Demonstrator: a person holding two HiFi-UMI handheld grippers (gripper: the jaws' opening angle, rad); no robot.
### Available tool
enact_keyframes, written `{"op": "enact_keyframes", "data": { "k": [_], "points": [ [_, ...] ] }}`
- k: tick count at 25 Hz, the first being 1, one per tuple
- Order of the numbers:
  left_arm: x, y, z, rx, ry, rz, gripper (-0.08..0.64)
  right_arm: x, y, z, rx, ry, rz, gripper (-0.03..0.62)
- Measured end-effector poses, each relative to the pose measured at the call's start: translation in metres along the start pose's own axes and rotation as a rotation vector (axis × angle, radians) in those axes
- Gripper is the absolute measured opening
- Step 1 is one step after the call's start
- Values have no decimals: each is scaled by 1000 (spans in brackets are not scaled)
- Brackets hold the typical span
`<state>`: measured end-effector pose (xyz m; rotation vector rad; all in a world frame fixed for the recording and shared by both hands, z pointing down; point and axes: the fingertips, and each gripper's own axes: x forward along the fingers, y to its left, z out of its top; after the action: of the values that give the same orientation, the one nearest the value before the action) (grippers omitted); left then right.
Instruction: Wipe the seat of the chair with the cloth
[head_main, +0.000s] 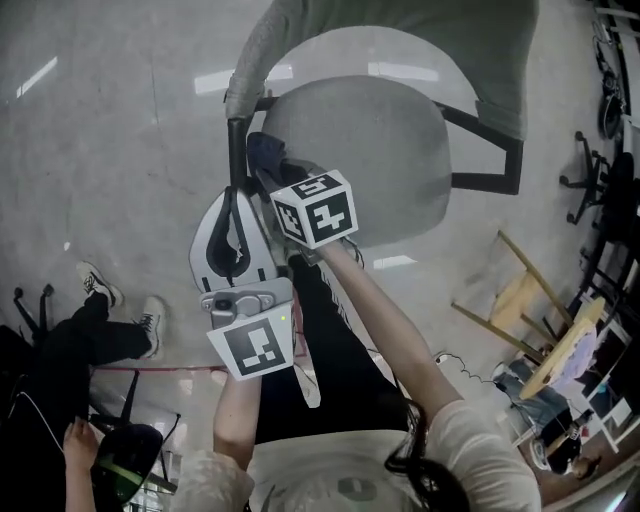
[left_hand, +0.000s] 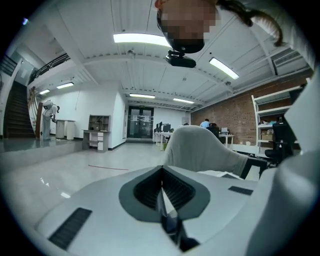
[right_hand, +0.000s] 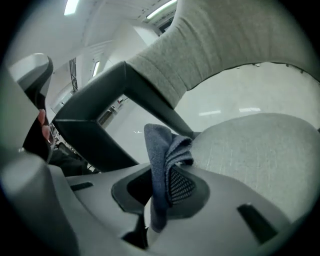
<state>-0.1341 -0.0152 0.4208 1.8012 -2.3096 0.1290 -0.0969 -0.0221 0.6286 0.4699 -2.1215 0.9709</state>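
Left gripper (left_hand: 161, 186): jaws closed on each other, nothing between them. It is held beside the right one, short of the chair, and takes no part in the wipe.

Right gripper (right_hand: 159, 194): jaws clamped on a dark blue cloth (right_hand: 161, 160). The cloth stands up out of them in a folded bunch, with a short end hanging below.

The cloth sits at the near left edge of the seat (right_hand: 260, 150), just beside the black armrest (right_hand: 100, 125). Whether it touches the grey fabric cannot be told.

Step in hand, as judged: bringing the cloth onto the seat to start the wipe, with most of the seat not yet covered.

To do it well, the bunch should be pressed down until a broad face of cloth, not a fold tip, lies on the fabric. The grip should be firm enough that drag does not pull the cloth free. Strokes should run from the armrest side across to the far side in overlapping passes, stopping short of the backrest (right_hand: 215, 45) that curves over the seat's rear. The jaws should ride above the fabric, not scrape it.

The chair may shift on the glossy floor (head_main: 120, 150), so pressure should be moderate.
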Motion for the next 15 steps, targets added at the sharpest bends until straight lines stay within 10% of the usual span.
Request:
{"op": "enact_keyframes", "data": {
  "k": [15],
  "points": [
    [4,-5,-6,-4,12,-2,15,21,-19,-13,-18,50,-41,55]
  ]
}}
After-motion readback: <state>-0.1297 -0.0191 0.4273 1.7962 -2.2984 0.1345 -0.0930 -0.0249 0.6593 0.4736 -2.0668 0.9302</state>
